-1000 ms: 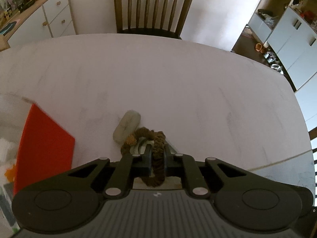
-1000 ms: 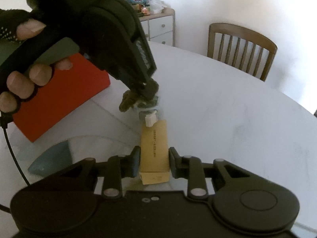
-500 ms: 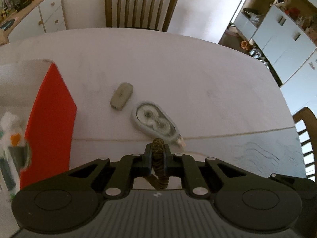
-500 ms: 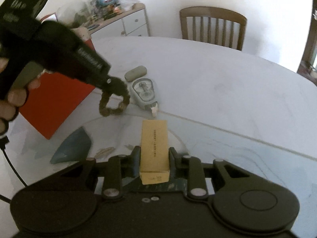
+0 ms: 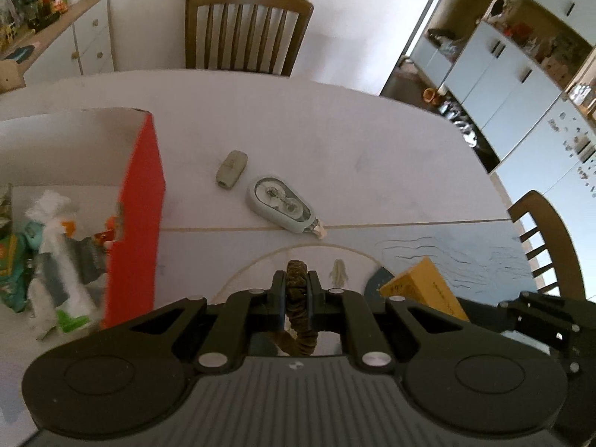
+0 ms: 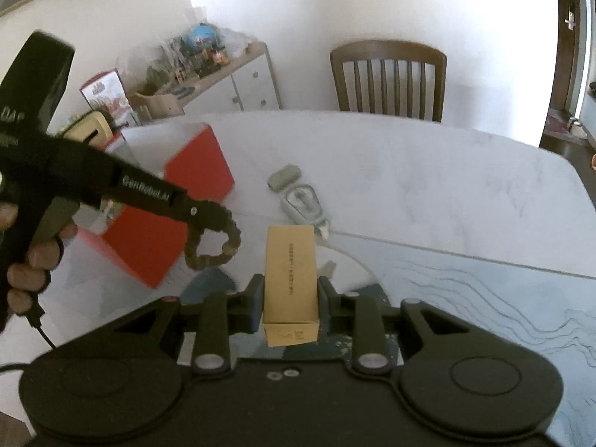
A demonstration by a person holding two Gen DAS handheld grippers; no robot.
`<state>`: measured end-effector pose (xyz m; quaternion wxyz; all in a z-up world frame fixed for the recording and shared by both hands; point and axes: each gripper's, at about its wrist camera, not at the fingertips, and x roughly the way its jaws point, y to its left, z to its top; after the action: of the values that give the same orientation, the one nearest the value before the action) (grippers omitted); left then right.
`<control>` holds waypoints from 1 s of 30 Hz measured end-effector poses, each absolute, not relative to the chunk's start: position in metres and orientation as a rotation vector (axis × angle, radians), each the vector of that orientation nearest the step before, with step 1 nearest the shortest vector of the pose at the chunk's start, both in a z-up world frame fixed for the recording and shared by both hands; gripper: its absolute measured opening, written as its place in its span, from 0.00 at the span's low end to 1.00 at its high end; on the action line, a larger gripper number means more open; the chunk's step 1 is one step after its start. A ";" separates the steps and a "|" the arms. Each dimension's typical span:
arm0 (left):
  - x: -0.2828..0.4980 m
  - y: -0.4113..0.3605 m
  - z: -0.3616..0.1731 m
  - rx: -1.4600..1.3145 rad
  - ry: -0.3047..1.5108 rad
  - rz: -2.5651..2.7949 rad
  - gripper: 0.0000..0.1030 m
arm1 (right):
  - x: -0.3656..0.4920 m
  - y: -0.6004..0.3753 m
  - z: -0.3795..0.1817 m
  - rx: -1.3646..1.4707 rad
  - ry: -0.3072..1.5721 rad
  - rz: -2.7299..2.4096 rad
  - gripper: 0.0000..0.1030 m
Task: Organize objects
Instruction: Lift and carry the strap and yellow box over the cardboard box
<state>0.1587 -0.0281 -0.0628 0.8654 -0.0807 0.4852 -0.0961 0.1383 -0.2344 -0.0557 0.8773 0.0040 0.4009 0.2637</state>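
My left gripper (image 5: 297,283) is shut on a brown hair scrunchie (image 5: 297,275) and holds it above the table; the scrunchie also shows hanging as a loop in the right wrist view (image 6: 214,238). My right gripper (image 6: 290,290) is shut on a tan cardboard box (image 6: 291,273), whose corner shows in the left wrist view (image 5: 424,290). A pale green correction-tape dispenser (image 5: 281,208) and a grey-green eraser (image 5: 231,168) lie on the table ahead. An open red box (image 5: 143,219) with several items inside stands to the left.
The white round table (image 5: 335,141) carries a blue patterned mat (image 6: 484,290) near me. Wooden chairs stand at the far side (image 5: 247,29) and right (image 5: 547,238). A cluttered sideboard (image 6: 223,82) stands by the far wall.
My left gripper has lifted the scrunchie off the tape dispenser and pulled back toward the red box. My right gripper has risen with the tan box still in it.
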 end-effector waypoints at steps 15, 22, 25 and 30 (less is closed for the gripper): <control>0.110 0.064 -0.028 -0.164 0.941 -0.182 0.10 | 0.113 -0.159 -0.001 -0.026 0.741 0.574 0.27; 0.103 0.119 -0.018 -0.150 0.921 -0.146 0.10 | 0.112 -0.107 0.009 -0.037 0.711 0.594 0.27; 0.105 0.140 -0.013 -0.144 0.908 -0.128 0.10 | 0.114 -0.087 0.010 -0.034 0.713 0.597 0.27; 0.115 0.170 -0.011 -0.124 0.892 -0.102 0.10 | 0.124 -0.057 0.009 -0.042 0.718 0.599 0.27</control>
<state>0.1151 0.1699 -0.0109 0.8991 -0.0599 0.4307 -0.0494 0.1242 -0.0567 0.0090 0.8926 -0.0204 0.3459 0.2886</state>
